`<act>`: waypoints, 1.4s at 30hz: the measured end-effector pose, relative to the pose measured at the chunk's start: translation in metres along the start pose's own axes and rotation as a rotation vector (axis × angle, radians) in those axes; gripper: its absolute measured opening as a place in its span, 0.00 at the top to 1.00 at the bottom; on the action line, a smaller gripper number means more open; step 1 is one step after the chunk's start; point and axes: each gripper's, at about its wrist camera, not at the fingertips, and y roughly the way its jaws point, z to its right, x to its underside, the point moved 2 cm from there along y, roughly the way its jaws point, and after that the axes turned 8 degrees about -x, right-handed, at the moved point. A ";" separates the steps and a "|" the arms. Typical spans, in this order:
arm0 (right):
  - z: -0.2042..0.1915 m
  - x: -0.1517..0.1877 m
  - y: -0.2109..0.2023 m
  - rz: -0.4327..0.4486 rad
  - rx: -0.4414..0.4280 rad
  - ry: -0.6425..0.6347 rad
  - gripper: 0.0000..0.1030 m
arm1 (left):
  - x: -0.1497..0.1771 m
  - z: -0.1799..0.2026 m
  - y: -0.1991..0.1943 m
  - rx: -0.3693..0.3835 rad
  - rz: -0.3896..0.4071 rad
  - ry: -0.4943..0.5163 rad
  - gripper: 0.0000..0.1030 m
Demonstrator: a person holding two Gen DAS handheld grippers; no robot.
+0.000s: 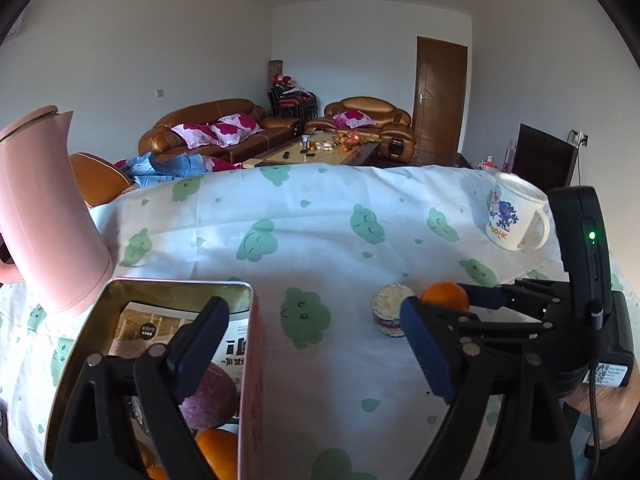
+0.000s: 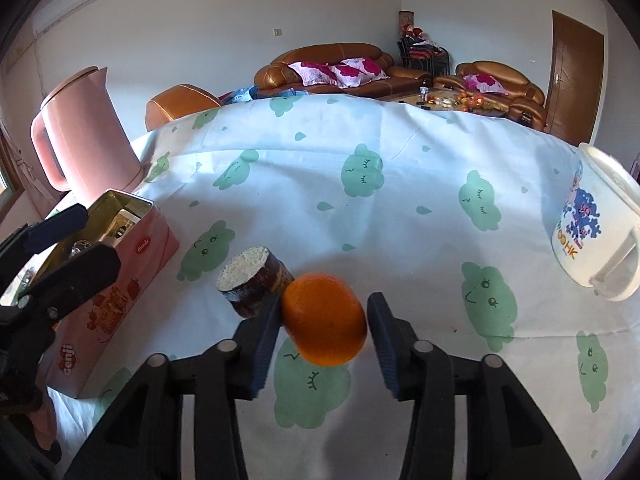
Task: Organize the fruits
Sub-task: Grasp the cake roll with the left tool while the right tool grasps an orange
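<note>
My right gripper [image 2: 322, 334] has an orange [image 2: 325, 319] sitting between its two blue-padded fingers. The left pad is touching the peel, but the right pad shows a thin sliver of gap, so the jaws are around the fruit rather than properly clamped on it. I can't tell whether the orange rests on the cloth or hangs just above it. Right behind it, just about touching, is a short round cake-looking thing [image 2: 252, 286] with a crumbly white top and dark sides.

My left gripper [image 1: 316, 344] is spread wide open and holds nothing. Its left finger hangs over the open pink tin box [image 1: 251, 360], and its right finger is out over the cloth. In the tin there's a purplish-red round fruit [image 1: 209, 396], more oranges [image 1: 218, 456] under it, and a printed card [image 1: 148, 328] lying against the inner wall. From the right wrist view the tin is off to the left, with the orange well apart from it.

The desk is covered with a white cloth [image 2: 400, 168] printed with green cloud faces. A pink kettle [image 1: 44, 216] stands just behind the tin. A white cartoon mug [image 2: 592, 236] stands on the far right side of the cloth, clear of everything else. Brown leather sofas [image 1: 216, 128] with floral pillows are in the background.
</note>
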 end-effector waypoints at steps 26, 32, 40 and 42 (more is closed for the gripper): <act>0.047 0.004 -0.027 0.080 0.134 0.133 0.58 | 0.000 0.065 0.082 0.148 -0.239 0.074 0.53; 0.046 0.004 -0.027 0.079 0.118 0.126 0.58 | 0.002 0.067 0.079 0.162 -0.228 0.082 0.58; 0.045 0.004 -0.031 0.105 0.105 0.120 0.58 | 0.001 0.064 0.072 0.154 -0.197 0.075 0.59; 0.043 0.004 -0.033 0.115 0.107 0.111 0.58 | 0.000 0.066 0.070 0.149 -0.181 0.083 0.59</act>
